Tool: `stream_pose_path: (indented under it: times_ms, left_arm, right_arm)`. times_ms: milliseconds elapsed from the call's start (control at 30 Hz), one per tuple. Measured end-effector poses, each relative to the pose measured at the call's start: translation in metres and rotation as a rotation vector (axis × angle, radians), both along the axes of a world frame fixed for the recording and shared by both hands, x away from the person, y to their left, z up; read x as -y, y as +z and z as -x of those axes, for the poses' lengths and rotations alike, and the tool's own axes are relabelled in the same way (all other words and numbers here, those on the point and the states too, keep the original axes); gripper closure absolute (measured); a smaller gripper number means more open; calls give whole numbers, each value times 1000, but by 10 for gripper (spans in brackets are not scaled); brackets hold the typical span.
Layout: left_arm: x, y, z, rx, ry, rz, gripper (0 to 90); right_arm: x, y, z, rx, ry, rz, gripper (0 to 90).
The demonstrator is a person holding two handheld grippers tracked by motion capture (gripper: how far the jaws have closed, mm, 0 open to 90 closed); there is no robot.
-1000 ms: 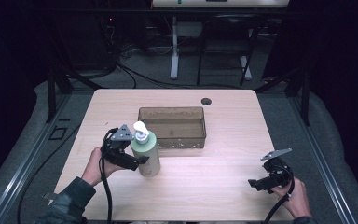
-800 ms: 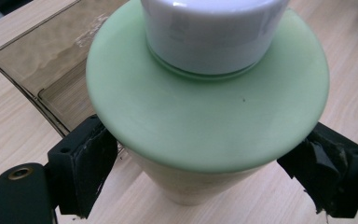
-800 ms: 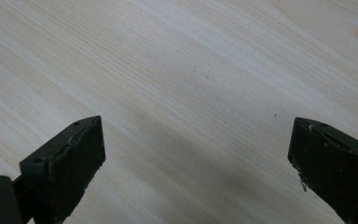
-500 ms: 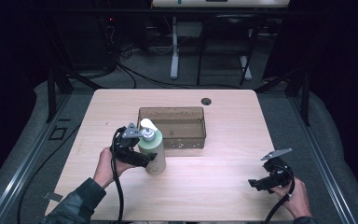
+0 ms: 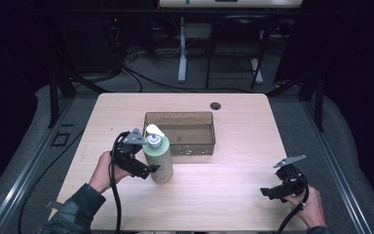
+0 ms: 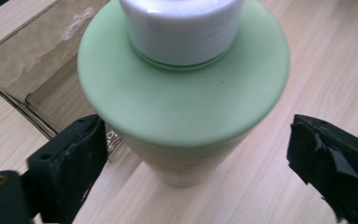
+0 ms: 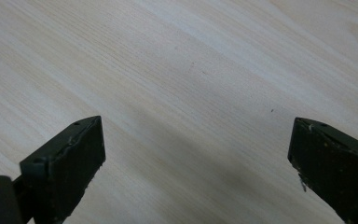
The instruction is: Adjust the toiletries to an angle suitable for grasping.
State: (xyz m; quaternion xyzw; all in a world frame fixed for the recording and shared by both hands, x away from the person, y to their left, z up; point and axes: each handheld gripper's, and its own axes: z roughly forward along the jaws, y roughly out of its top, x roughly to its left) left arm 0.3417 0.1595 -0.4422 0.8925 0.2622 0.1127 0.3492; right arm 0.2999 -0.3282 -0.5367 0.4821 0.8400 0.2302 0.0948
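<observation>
A pale green pump bottle (image 5: 158, 158) with a white cap stands upright on the wooden table (image 5: 233, 165), just in front of the tray's left corner. My left gripper (image 5: 152, 166) reaches it from the left. In the left gripper view the bottle (image 6: 182, 93) sits between the jaws of the left gripper (image 6: 196, 154). The jaws have just been opening, and a gap shows on each side of the bottle's body. My right gripper (image 5: 268, 191) rests open near the table's front right; in its own view the right gripper (image 7: 196, 154) has bare wood between its jaws.
A translucent brown tray (image 5: 180, 115) lies at the table's middle, just behind the bottle, and its corner (image 6: 37, 60) shows in the left gripper view. A small dark hole (image 5: 215, 105) marks the table's far side. Cables trail from both grippers.
The bottle and my left gripper have shifted slightly right, toward the tray. The right gripper has stayed put.
</observation>
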Motion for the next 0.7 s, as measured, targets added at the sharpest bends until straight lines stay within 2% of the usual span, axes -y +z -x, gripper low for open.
stream_pose_path:
  times_ms: [67,100,233,300,367,667,700]
  left_arm:
    - [0,2,0,5,2,-5,24]
    - [-2,6,0,-3,-21,-3,15]
    - [-4,14,-3,-13,-35,-15,9]
    - [-4,20,-4,0,-43,-39,5]
    - [-4,25,-6,-6,-53,-54,3]
    - [-7,56,-15,5,-88,-86,2]
    - [-6,61,-16,16,-87,-92,2]
  right_arm:
    - [1,1,1,-2,0,-3,34]
    - [2,1,1,2,1,0,34]
    - [4,1,1,1,-6,-2,34]
    - [4,1,1,-3,-7,-6,35]
    - [4,0,1,-1,-6,-4,35]
    - [3,1,1,-2,-1,-6,37]
    - [3,1,1,-1,0,-2,37]
